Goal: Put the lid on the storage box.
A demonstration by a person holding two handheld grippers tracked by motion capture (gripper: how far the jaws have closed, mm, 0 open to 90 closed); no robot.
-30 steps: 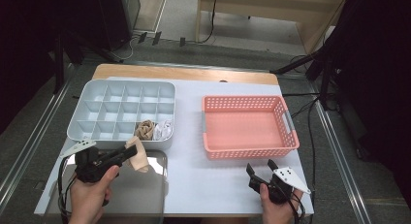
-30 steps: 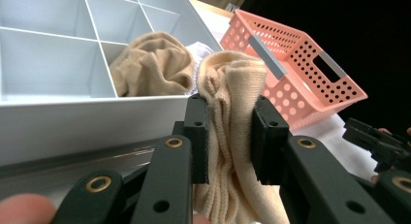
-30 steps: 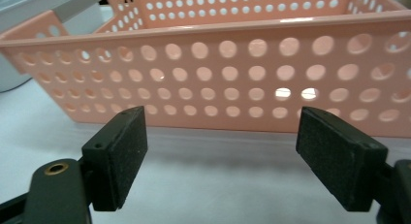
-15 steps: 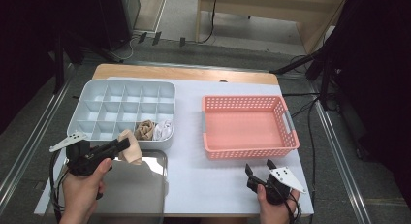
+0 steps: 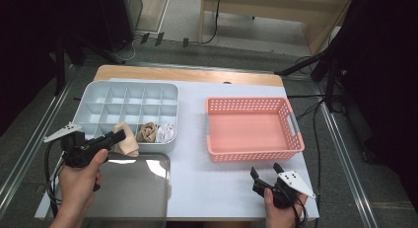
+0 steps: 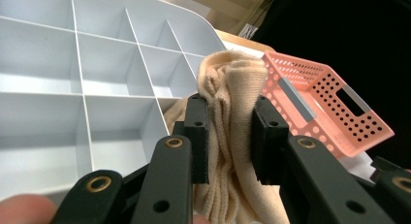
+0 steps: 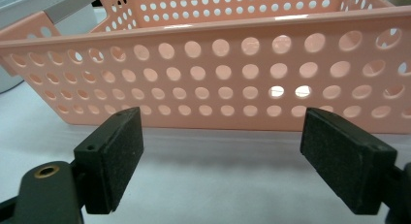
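Observation:
A beige folded sock is clamped in my left gripper, which is shut on it at the near edge of the pale blue divided organiser. The sock hangs over the organiser's front row, beside a brown sock and a white sock lying in front compartments. My right gripper rests open near the table's front right, its jaws wide apart and empty, facing the near wall of the pink perforated basket.
A shiny metal tray lies at the front left under my left hand. The pink basket holds nothing. Cables trail off both table sides, and metal rails run along the floor on each side.
My left gripper has carried the beige sock from over the metal tray up and leftward to the organiser's front row. The right gripper has stayed put.

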